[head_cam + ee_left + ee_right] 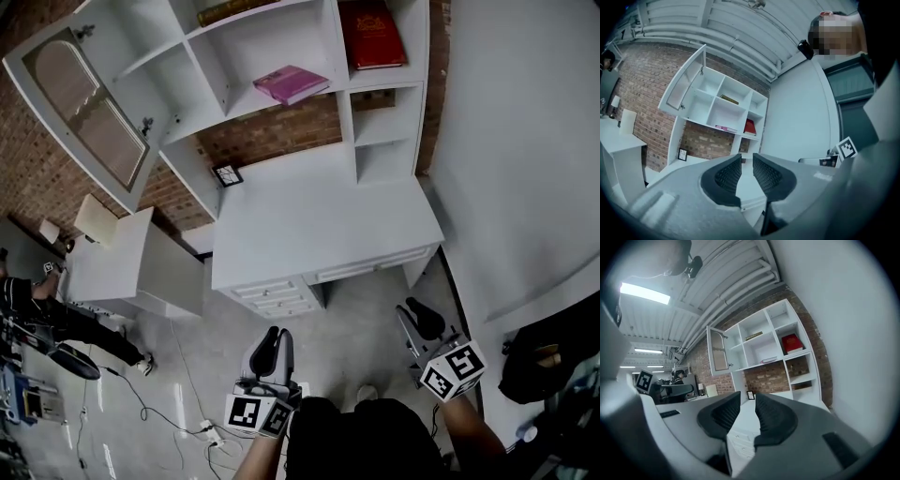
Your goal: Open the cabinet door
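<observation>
– What is the room like?
– A red brick wall point(272, 131) runs along the far side, a plain white wall point(516, 141) closes the right, and the floor point(356, 337) is pale grey with cables point(159, 412) trailing at the near left.

– And the furniture?
– A white desk point(319, 225) stands against the brick, with drawers point(272, 295) under its near edge and a white shelf unit point(216, 56) rising from its far side. A second white desk point(122, 262) sits to the left, with a person point(56, 319) in dark clothes beside it.

– Where is the cabinet door?
– The cabinet door point(84, 112), with an arched glass panel, hangs at the far left of the shelf unit, swung wide open.

– Any writing?
– A red book point(371, 33) carries gold print too small to read. A pink book point(291, 83) lies to its left, and a small framed picture point(227, 174) stands on the desk.

– The grippers?
– Both are near, well short of the desk. The left gripper point(272, 345) has its fingers point(723, 177) a narrow gap apart around nothing. So does the right gripper point(419, 319), fingers point(723, 412) slightly spread and empty.
</observation>
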A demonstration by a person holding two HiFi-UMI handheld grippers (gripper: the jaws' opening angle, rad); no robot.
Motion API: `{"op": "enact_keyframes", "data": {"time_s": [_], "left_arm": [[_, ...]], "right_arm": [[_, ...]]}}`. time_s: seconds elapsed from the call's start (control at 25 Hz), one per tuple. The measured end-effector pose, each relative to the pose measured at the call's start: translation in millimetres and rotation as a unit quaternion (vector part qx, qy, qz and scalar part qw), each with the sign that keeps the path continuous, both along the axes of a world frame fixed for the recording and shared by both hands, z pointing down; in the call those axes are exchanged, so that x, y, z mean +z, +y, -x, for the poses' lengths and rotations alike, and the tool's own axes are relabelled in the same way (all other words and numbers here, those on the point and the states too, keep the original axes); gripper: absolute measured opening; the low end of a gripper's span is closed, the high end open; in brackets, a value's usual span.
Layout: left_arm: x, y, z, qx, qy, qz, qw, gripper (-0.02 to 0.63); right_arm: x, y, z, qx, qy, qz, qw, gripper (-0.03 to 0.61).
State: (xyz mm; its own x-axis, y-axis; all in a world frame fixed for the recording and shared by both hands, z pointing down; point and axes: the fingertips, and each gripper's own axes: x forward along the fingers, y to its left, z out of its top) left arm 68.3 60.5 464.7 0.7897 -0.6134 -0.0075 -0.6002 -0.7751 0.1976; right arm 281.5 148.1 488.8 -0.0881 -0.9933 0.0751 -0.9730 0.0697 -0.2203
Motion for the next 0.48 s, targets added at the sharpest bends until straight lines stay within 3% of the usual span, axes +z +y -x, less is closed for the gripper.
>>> {"op": "enact_keyframes", "data": {"time_s": [0.16, 0.24, 0.32, 0.48], "left_arm": [[-5, -3, 1, -0.019, 0.003, -0.02, 0.9996, 0.075], [-8, -3, 10, -0.033, 0.007, -0.028, 0.999, 0.067], [-8, -1, 18, -0.033, 0.012, -0.02, 0.9992, 0.051], [-2, 4, 31, -0.029, 0.009, -0.01, 0.9995, 0.021]], "right_arm": [[-10, -4, 5, -0.016, 0.038, -0.009, 0.999, 0.093], [-17, -4, 11, -0.015, 0.039, -0.014, 0.999, 0.044], [-21, -4, 19, -0.015, 0.035, -0.02, 0.999, 0.002], [-18, -6, 28, -0.02, 0.034, -0.008, 0.999, 0.002]]}}
